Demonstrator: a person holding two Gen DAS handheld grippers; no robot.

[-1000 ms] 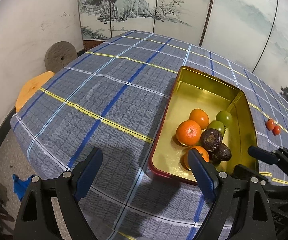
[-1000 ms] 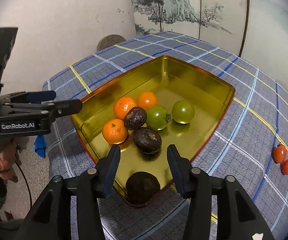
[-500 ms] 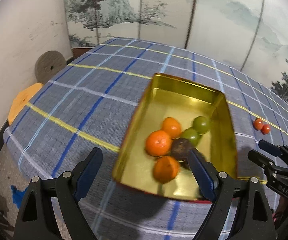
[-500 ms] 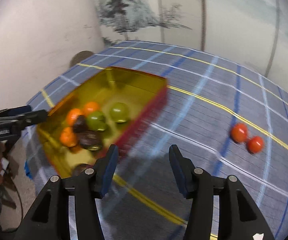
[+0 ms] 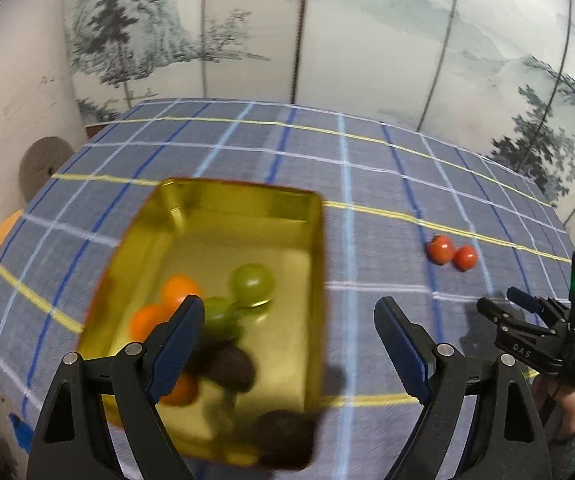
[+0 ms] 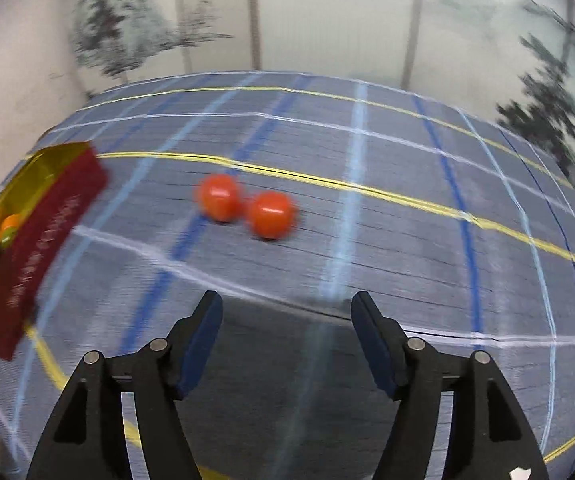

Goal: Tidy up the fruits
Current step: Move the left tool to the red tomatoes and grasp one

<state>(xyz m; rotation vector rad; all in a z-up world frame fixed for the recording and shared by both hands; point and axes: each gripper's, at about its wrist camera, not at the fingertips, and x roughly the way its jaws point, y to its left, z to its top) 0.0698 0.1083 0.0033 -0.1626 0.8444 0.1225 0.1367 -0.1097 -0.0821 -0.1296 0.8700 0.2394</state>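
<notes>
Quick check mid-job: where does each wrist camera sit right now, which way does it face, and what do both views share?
Left wrist: on the left hand-held gripper, angled down at the gold tray of fruit; the right hand-held gripper shows at the right edge.
Right wrist: on the right hand-held gripper, jaws just opening with nothing between them, facing two red tomatoes.
Shared: tomatoes, tray, checked tablecloth.

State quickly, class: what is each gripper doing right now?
Left gripper: open, holding nothing.
Right gripper: open, fingers have just been opening, nothing between them.
</notes>
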